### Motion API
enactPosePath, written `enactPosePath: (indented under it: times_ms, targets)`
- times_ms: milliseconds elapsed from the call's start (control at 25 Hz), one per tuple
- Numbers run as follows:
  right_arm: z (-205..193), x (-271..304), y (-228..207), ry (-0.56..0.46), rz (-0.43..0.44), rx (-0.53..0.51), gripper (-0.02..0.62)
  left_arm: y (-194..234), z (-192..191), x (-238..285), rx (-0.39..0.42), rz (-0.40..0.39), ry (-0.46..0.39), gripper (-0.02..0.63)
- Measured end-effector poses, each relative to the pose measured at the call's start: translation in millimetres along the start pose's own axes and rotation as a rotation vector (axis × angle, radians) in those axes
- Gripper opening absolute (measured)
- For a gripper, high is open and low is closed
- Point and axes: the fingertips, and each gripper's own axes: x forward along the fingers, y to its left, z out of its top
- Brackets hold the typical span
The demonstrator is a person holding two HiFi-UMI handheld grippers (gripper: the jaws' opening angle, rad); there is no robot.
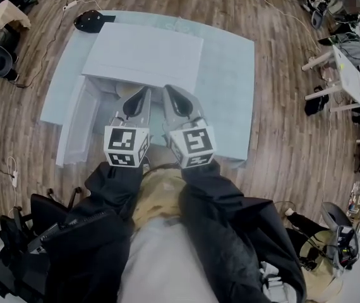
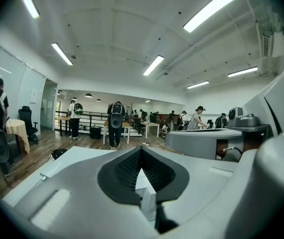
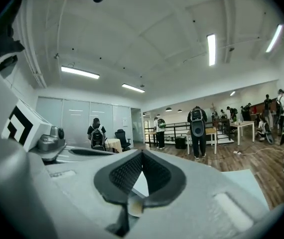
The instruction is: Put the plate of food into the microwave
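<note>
Evidently the left tongs (image 1: pixel 147 91) and right tongs (image 1: pixel 168 90) are hovering pressed together, empty, above the white microwave (image 1: pixel 142 55) (no plate is showing anywhere); spreading them first is looking wise.

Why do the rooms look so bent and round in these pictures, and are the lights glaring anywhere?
Head view: a wide-angle lens bows the wooden floor round the edges; light even, shadows faint. Left gripper view: black rounded corners, ceiling strip lights burnt to plain white, left gripper looming large below. Right gripper view: same bulge, strip light glaring too.
</note>
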Motion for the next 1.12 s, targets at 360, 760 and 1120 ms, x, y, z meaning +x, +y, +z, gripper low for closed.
enactPosePath:
  times_ms: [360, 760, 1120]
  targets:
    - [43, -10, -19, -0.106, -0.052, -0.047, -0.003, -14, 40, 12, 0.064, -0.034, -0.078, -0.005]
    - [52, -17, -28, -0.166, -0.086, -0.017, -0.005, -19, 40, 15, 0.088, -0.039, -0.086, -0.005]
    - [50, -13, -23, -0.155, -0.084, -0.020, -0.008, -16, 38, 12, 0.092, -0.026, -0.076, -0.004]
